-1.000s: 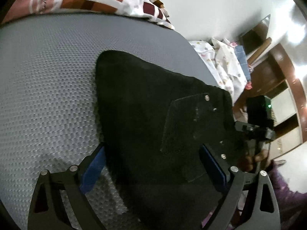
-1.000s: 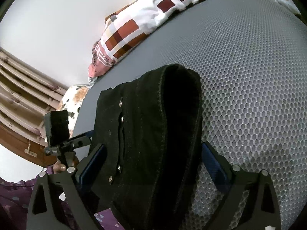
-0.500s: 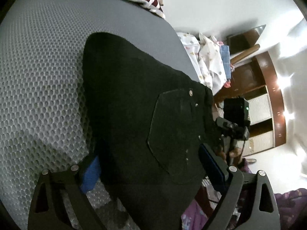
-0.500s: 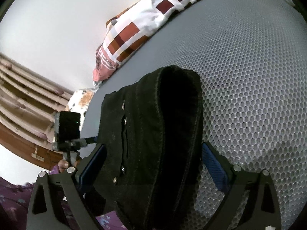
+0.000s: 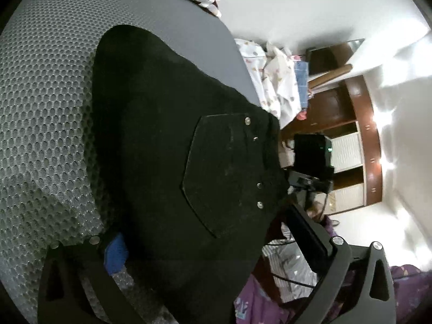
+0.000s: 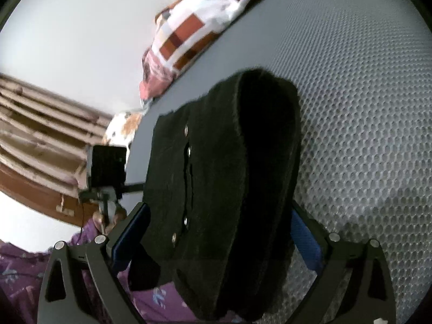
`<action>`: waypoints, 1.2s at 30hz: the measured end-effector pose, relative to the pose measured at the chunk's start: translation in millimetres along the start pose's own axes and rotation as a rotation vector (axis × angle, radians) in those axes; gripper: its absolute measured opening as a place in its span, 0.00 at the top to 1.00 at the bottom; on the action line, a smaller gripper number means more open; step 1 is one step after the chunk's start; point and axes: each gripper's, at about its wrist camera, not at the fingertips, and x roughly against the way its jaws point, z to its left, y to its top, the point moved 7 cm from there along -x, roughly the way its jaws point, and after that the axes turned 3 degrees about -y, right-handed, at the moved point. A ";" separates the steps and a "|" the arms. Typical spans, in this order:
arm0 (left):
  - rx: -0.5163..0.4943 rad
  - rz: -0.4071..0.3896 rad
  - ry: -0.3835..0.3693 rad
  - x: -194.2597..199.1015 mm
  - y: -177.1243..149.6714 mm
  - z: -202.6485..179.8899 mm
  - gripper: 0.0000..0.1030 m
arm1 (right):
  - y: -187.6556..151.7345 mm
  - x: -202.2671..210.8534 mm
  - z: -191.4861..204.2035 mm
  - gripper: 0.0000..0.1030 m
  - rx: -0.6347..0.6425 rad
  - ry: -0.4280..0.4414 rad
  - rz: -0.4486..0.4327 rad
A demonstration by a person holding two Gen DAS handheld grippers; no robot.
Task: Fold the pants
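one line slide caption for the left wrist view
Left gripper open around folded black pants on a grey mesh mattress.

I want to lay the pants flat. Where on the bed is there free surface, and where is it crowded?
Bare grey mattress lies beyond the black pants, up to the checkered pillow. In the left view, mattress is also free on the pants' outer side. It is crowded at the bed's edge by the white printed bedding.

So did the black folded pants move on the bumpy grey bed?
Cannot tell. The black folded pants cover more of the bumpy grey bed, but the view shifted too.
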 end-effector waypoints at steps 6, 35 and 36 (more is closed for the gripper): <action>-0.042 -0.034 0.113 -5.7 -2.7 -2.6 0.13 | -2.1 -4.2 -0.9 0.26 0.011 -0.060 0.014; -0.012 -0.074 0.180 -1.6 -7.7 8.6 0.75 | -1.8 -20.9 -5.2 0.66 -0.079 -0.079 -0.012; -0.030 -0.084 0.200 0.5 -9.5 5.0 0.75 | -3.4 -19.5 -5.1 0.66 -0.086 -0.078 -0.020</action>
